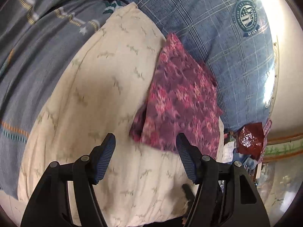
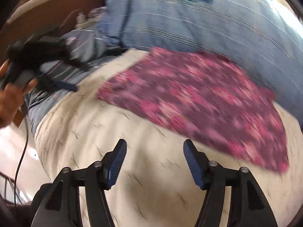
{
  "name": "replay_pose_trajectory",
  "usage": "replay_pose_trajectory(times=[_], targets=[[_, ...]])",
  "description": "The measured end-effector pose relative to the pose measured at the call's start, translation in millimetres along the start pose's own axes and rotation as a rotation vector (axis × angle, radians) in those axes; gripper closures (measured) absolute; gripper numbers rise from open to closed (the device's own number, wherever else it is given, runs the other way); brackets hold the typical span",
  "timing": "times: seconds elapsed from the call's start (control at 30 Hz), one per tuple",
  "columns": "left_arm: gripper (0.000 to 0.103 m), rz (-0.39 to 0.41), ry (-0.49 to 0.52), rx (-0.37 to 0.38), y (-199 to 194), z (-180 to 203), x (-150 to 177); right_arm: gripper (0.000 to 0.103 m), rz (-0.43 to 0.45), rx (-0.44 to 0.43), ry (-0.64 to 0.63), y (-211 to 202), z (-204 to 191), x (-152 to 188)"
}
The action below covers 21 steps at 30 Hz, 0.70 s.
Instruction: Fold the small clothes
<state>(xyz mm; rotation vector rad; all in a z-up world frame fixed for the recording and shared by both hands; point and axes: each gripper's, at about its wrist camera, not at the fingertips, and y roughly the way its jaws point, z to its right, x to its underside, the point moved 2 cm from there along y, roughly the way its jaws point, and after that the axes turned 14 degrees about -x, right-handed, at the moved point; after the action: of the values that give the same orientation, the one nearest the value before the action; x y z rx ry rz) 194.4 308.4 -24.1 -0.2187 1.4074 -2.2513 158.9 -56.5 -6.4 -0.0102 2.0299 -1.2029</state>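
A small purple cloth with a pink flower print (image 1: 180,102) lies folded flat on a cream pillow (image 1: 98,94). My left gripper (image 1: 145,141) is open and empty, hovering just in front of the cloth's near edge. In the right wrist view the same cloth (image 2: 198,98) looks blurred, lying on the cream pillow (image 2: 132,151). My right gripper (image 2: 154,147) is open and empty, above the pillow just short of the cloth. The left gripper (image 2: 56,83), held in a hand, shows at the far left of the right wrist view.
A blue checked cushion with a round crest (image 1: 217,28) lies behind the cloth. A grey-blue patterned blanket (image 1: 28,56) lies to the left. A red shiny packet (image 1: 250,138) and clutter sit at the right edge. A cable (image 2: 20,157) hangs at the left.
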Motion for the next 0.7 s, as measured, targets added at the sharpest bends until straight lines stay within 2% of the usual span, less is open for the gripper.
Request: replay_pose_trajectory(times=[0.17, 0.3, 0.37, 0.43, 0.5, 0.53, 0.7], targets=[[0.038, -0.014, 0.003, -0.049, 9.3, 7.5, -46.3, 0.035, -0.055, -0.026, -0.073, 57.2, -19.5, -24.4], [0.037, -0.021, 0.049, -0.09, 16.4, 14.8, -78.4, 0.035, -0.1, 0.111, -0.301, 97.8, -47.3, -40.4], [0.037, -0.028, 0.074, -0.09, 22.0, 20.4, -92.7, 0.035, -0.069, 0.163, -0.398, 109.0, -56.0, -48.0], [0.037, -0.038, 0.092, -0.077, 29.0, 27.2, -104.6, 0.04, -0.061, 0.188, -0.453, 118.9, -60.6, -54.3], [0.034, -0.052, 0.097, -0.055, 37.4, 34.8, -115.0, 0.093, -0.055, 0.147, -0.482, 123.4, -61.2, -59.2], [0.033, -0.06, 0.102, -0.043, 41.8, 39.4, -119.8, 0.091, -0.053, 0.144, -0.49, 123.8, -60.2, -61.1], [0.03, -0.097, 0.168, -0.031, 72.8, 74.4, -142.3, 0.092, 0.081, 0.096, -0.498, 94.2, -54.2, -60.7]])
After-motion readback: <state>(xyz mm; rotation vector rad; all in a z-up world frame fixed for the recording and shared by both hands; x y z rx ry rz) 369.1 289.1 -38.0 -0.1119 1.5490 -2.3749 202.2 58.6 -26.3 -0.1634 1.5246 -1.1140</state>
